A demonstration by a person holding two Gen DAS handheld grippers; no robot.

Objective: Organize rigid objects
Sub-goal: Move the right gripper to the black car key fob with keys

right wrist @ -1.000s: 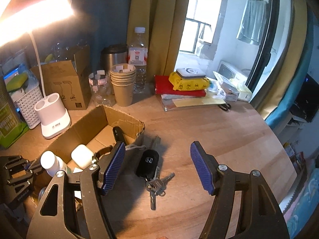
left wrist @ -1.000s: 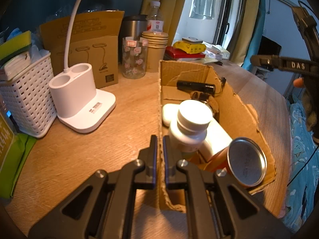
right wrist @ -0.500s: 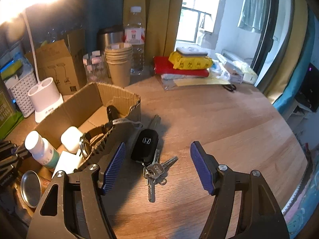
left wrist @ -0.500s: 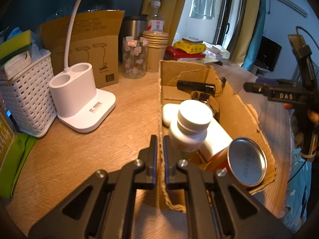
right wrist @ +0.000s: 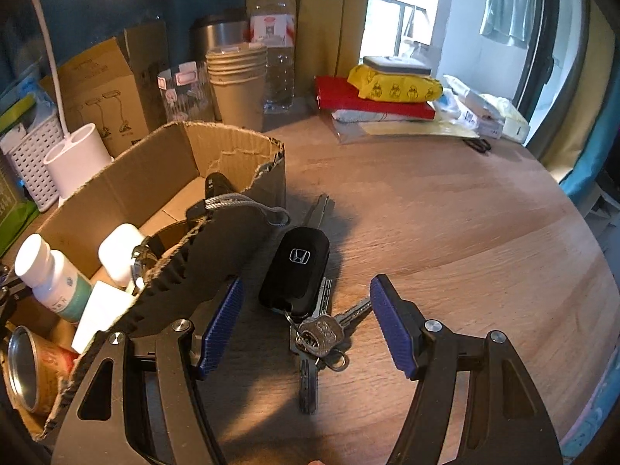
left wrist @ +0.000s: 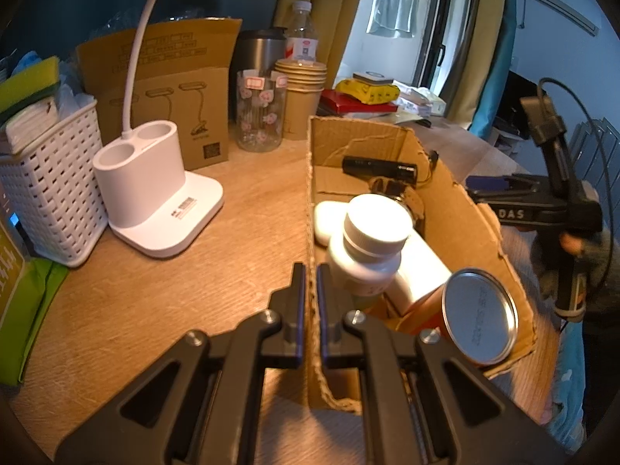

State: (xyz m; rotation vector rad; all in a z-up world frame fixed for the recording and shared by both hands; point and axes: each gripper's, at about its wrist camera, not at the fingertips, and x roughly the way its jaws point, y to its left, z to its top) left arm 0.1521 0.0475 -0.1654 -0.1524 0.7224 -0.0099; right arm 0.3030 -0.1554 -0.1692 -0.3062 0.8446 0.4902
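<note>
A cardboard box (left wrist: 461, 209) lies open on the wooden desk and holds a white pill bottle (left wrist: 368, 252), a white case (left wrist: 329, 221), a black flashlight (left wrist: 379, 166) and a metal-lidded can (left wrist: 478, 317). My left gripper (left wrist: 310, 275) is shut on the box's near left wall. A black Honda car key (right wrist: 296, 267) with a bunch of metal keys (right wrist: 319, 333) lies on the desk just right of the box (right wrist: 162, 193). My right gripper (right wrist: 306, 314) is open and low over the keys, one pad on each side. It also shows in the left wrist view (left wrist: 531, 209).
A white lamp base (left wrist: 155, 197), a white basket (left wrist: 46, 197), a brown lamp carton (left wrist: 170, 97), a glass jar (left wrist: 261, 112), stacked paper cups (left wrist: 304, 93) and a water bottle (right wrist: 273, 46) stand behind the box. Books and packets (right wrist: 387, 93) lie at the back.
My right gripper has come down and forward toward the keys, which now sit between its open pads. The left gripper has not moved.
</note>
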